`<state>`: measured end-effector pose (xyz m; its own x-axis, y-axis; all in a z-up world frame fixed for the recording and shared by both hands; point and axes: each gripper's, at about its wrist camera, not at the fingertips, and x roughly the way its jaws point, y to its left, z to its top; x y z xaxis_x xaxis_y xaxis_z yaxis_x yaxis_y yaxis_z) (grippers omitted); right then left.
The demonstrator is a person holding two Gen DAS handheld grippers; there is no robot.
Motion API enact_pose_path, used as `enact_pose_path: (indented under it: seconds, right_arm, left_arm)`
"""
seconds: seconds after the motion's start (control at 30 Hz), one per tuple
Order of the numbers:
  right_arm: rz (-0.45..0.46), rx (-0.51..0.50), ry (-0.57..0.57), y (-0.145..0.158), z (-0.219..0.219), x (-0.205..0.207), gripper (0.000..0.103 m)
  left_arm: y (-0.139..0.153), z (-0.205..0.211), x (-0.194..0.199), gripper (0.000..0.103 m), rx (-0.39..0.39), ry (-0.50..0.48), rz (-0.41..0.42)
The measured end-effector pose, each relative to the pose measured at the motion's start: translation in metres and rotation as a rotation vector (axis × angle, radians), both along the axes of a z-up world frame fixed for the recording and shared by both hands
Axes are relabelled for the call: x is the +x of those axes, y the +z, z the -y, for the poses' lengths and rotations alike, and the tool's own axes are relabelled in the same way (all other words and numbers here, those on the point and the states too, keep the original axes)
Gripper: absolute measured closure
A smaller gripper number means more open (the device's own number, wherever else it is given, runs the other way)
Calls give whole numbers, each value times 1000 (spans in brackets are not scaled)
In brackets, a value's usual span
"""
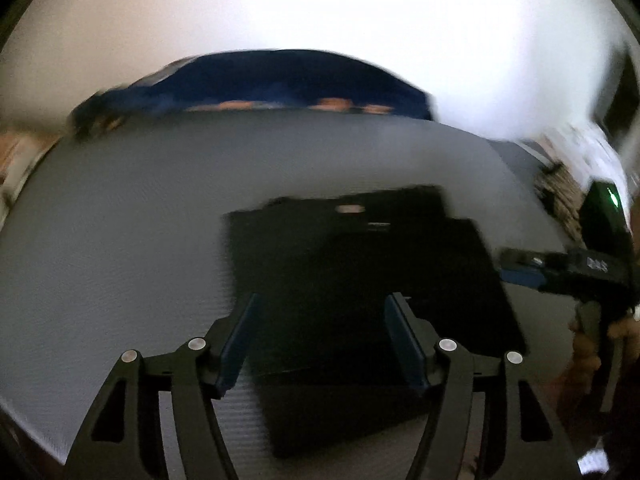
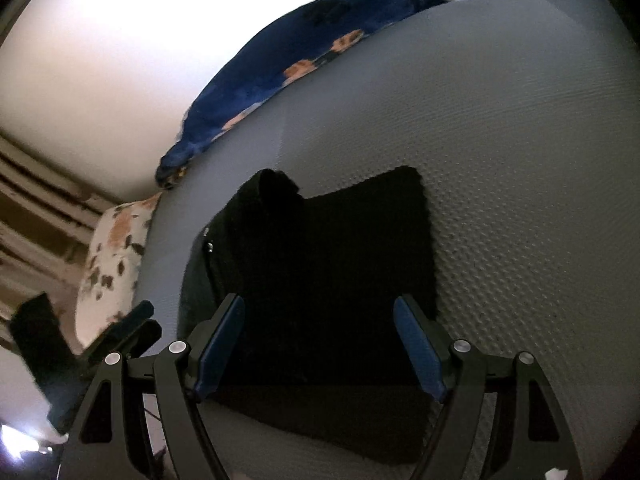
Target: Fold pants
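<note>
The black pants [image 1: 360, 280] lie folded into a compact rectangle on the grey textured bed surface [image 1: 120, 220]. My left gripper [image 1: 322, 304] hangs open over the near edge of the pants, holding nothing. My right gripper [image 2: 320, 308] is open above the pants [image 2: 332, 280], also empty. The right gripper [image 1: 520, 266] shows at the right in the left wrist view, beside the pants' right edge. The left gripper [image 2: 132, 322] shows at the lower left in the right wrist view.
A dark blue blanket [image 1: 280, 80] with orange flowers lies along the far edge of the bed; it also shows in the right wrist view [image 2: 300, 52]. A white floral pillow [image 2: 116, 256] sits at the bed's left corner. A white wall [image 1: 320, 8] stands behind.
</note>
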<state>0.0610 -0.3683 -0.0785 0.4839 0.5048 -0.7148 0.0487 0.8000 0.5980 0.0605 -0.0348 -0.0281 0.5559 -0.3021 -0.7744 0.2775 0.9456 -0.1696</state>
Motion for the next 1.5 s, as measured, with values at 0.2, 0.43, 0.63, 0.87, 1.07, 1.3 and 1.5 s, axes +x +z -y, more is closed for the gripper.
enact_pose_path:
  seconds: [0.2, 0.43, 0.63, 0.87, 1.07, 1.3, 1.5]
  right_arm:
    - [-54, 96, 59, -22, -11, 28, 28]
    - [-46, 153, 166, -34, -26, 46, 46]
    - [-56, 250, 235, -50, -36, 70, 65]
    - [-37, 104, 149, -26, -54, 62, 91]
    - [44, 5, 133, 36, -70, 40, 93]
    - [90, -32, 41, 61, -35, 19, 93]
    - [-29, -36, -88, 7, 9, 6, 93]
  left_arm:
    - [-18, -63, 13, 37, -43, 176, -74]
    - [-39, -71, 16, 37, -12, 203, -129]
    - [-46, -62, 24, 37, 11, 189, -146]
    - [-49, -60, 32, 37, 15, 199, -150]
    - [-41, -49, 39, 37, -8, 178, -130]
    - [-31, -23, 44, 37, -2, 113, -94]
    - [-40, 10, 46, 37, 49, 26, -94]
